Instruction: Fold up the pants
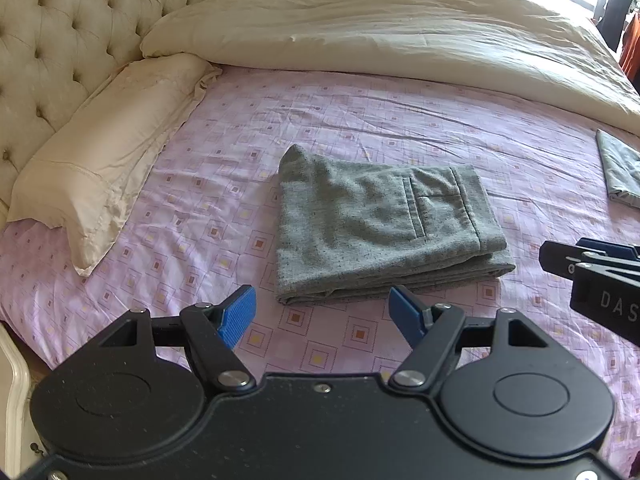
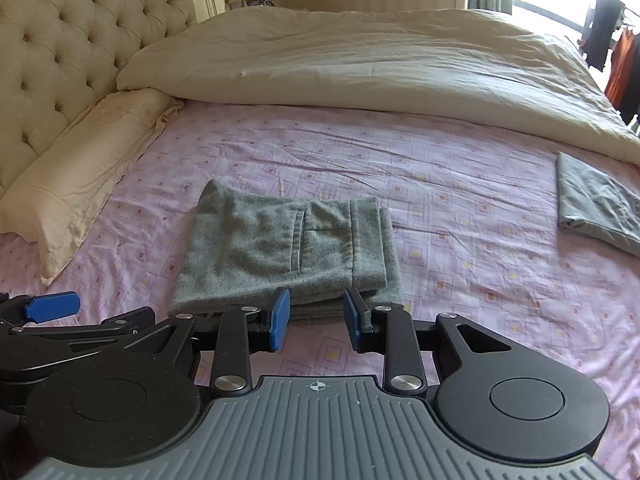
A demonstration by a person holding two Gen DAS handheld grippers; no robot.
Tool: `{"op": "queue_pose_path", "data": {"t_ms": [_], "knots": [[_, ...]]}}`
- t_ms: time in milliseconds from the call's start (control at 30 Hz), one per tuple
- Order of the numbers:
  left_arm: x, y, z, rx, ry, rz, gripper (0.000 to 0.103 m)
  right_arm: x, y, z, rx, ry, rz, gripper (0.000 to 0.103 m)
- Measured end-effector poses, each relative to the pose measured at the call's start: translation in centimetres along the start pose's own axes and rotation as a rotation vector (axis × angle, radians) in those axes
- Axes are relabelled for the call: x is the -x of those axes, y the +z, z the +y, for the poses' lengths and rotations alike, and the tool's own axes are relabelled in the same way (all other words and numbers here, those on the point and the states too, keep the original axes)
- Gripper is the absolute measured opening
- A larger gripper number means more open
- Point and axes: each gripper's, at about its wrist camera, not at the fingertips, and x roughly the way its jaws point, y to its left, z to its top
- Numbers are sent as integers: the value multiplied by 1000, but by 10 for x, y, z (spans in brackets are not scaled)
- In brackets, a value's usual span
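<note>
The grey pants (image 1: 380, 232) lie folded into a thick rectangle on the pink patterned sheet (image 1: 200, 208), back pocket facing up. My left gripper (image 1: 322, 308) hovers just short of their near edge, its blue pads wide apart with nothing between them. In the right wrist view the same pants (image 2: 288, 248) lie straight ahead. My right gripper (image 2: 316, 312) stands before their near edge, jaws partly apart and empty. The black fingers (image 1: 592, 268) of the right gripper show at the right of the left wrist view, off the pants.
A second folded grey garment (image 2: 596, 204) lies on the sheet to the right. A cream pillow (image 1: 100, 160) and a tufted headboard (image 1: 52, 40) are at left. A cream duvet (image 1: 400, 40) is bunched across the far side. Clothes hang by the window (image 2: 616, 52).
</note>
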Motion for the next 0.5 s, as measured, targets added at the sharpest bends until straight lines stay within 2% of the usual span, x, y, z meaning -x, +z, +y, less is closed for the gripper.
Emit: {"op": "queue_pose_path", "data": {"t_ms": [500], "knots": [[-6,4,1,-6,-12,13,75,-7,1,1,-13,-3,15,29]]}}
